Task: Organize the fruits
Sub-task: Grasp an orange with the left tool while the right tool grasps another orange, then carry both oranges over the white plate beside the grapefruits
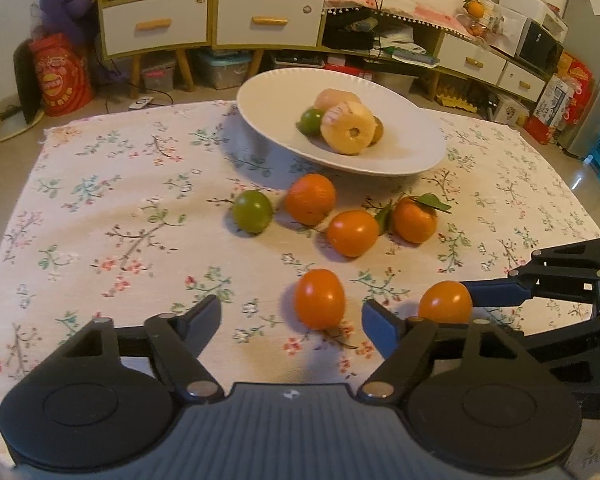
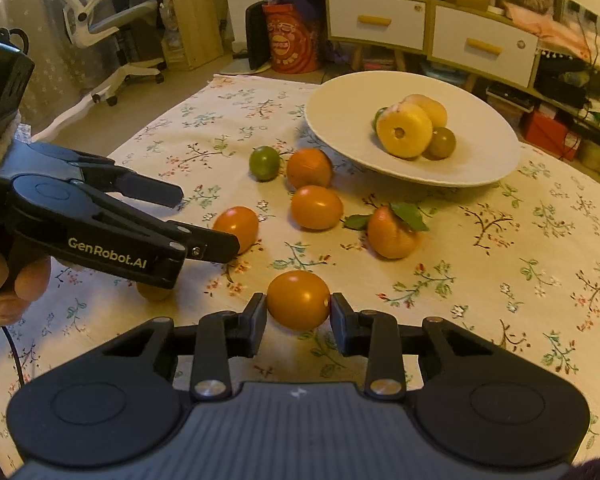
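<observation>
In the right wrist view my right gripper (image 2: 299, 309) is shut on a smooth orange fruit (image 2: 299, 300) just above the floral cloth. The left wrist view shows that same fruit (image 1: 446, 302) against a blue-padded finger (image 1: 496, 292). My left gripper (image 1: 293, 320) is open around another orange fruit (image 1: 320, 298), with a gap on each side of it. From the right wrist view, the left gripper (image 2: 208, 220) reaches in beside this fruit (image 2: 238, 226). A lime (image 1: 252, 211), two oranges (image 1: 310, 199) (image 1: 352, 233) and a leafy mandarin (image 1: 414, 219) lie before the white plate (image 1: 380, 168).
The plate holds yellow fruits (image 1: 346, 130), a lime and a brownish fruit. A person's hand (image 2: 8, 280) grips the left gripper's handle. Beyond the table's far edge stand drawer cabinets (image 1: 268, 20), a red bag (image 1: 62, 76) and an office chair (image 2: 112, 20).
</observation>
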The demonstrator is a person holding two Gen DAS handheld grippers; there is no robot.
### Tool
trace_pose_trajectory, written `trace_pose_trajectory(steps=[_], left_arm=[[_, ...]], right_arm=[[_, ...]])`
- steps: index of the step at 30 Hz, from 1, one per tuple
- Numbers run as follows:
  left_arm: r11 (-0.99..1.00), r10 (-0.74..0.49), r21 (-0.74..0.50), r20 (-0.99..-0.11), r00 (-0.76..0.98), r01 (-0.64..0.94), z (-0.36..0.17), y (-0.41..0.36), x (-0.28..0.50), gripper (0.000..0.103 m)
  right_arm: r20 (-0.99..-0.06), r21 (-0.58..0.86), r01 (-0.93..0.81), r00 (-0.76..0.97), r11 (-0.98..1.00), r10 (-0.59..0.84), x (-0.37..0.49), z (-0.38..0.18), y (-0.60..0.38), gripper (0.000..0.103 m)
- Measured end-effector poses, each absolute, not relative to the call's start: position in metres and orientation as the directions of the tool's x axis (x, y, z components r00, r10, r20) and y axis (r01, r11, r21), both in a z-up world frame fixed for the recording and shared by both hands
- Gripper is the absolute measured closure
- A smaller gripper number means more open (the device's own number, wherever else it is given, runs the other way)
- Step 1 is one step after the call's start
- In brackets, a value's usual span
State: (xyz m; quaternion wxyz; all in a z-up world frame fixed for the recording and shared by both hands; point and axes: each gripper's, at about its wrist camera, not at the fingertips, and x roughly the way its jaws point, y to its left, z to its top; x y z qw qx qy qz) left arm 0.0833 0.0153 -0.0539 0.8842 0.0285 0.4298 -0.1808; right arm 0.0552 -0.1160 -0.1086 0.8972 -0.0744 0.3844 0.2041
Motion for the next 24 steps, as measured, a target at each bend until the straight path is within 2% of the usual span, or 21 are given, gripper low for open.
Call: trace_pose_trajectory(steps=[6,13,17,24], left_arm=[[0.925,-0.309,-0.115,-0.781,0.543,0.362,-0.057,0.004,0.086,0.065],[0.926,-0.308,-0.115,-0.783,0.541,0.36,-0.057,-0.003,0.089,0.08],[0.927,-0.302,-0.111,-0.787,0.538,0.357,-0.057,-0.005,0.09,0.093],[0.927,-0.301,-0.107,-0.786,0.541,0.36,-0.056,-0.007,0.088,0.094]], right_arm=[[-0.716,0.025,-0.409,0.629,0.912,0.302,0.055,-0.107,-0.122,0.072],[-0.716,0.023,-0.4,0.633,0.916,0.295,0.055,-0.107,-0.127,0.072],[-0.715,0.022,-0.397,0.635,0.918,0.292,0.055,-0.106,-0.128,0.072],[-0.715,0.018,-0.392,0.638,0.92,0.286,0.056,-0.106,-0.13,0.072]])
